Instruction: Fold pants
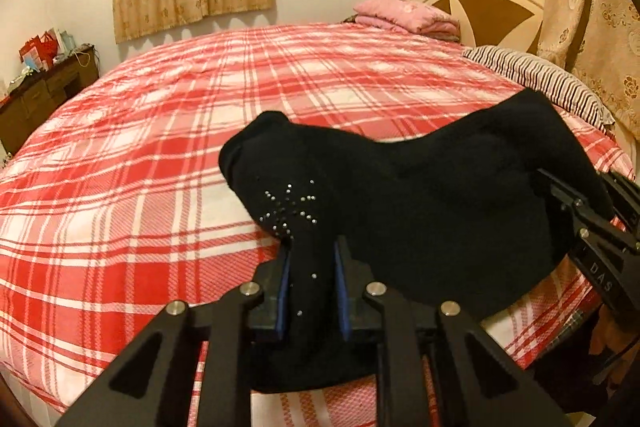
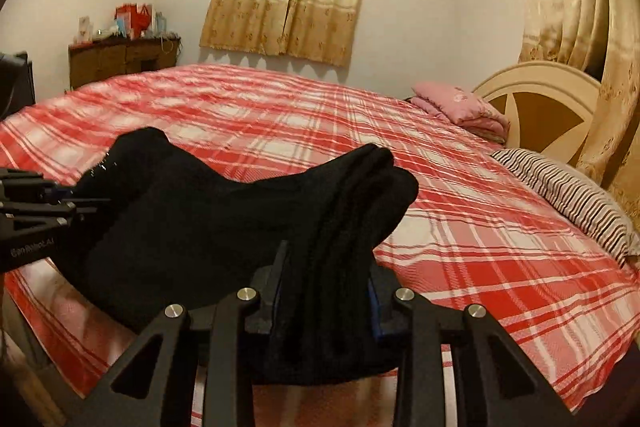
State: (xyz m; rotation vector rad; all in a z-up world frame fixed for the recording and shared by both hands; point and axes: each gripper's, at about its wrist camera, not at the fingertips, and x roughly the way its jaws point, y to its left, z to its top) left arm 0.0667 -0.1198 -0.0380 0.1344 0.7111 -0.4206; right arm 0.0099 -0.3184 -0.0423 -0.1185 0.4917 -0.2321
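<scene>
The black pants (image 1: pixel 420 195) hang between both tongs above the bed (image 1: pixel 140 147), near its edge. Left tongs (image 1: pixel 310 279) clamp the rhinestone-decorated end; right tongs (image 2: pixel 326 291) clamp the opposite bunched end.

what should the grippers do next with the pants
Probably carry both ends forward and lower them onto the bed. The left gripper and right gripper each pinch a bunch of the black pants, which hang between them near the bed's edge, sagging and bunched rather than flat. Laid out on the plaid cover, they could be smoothed and folded.
</scene>
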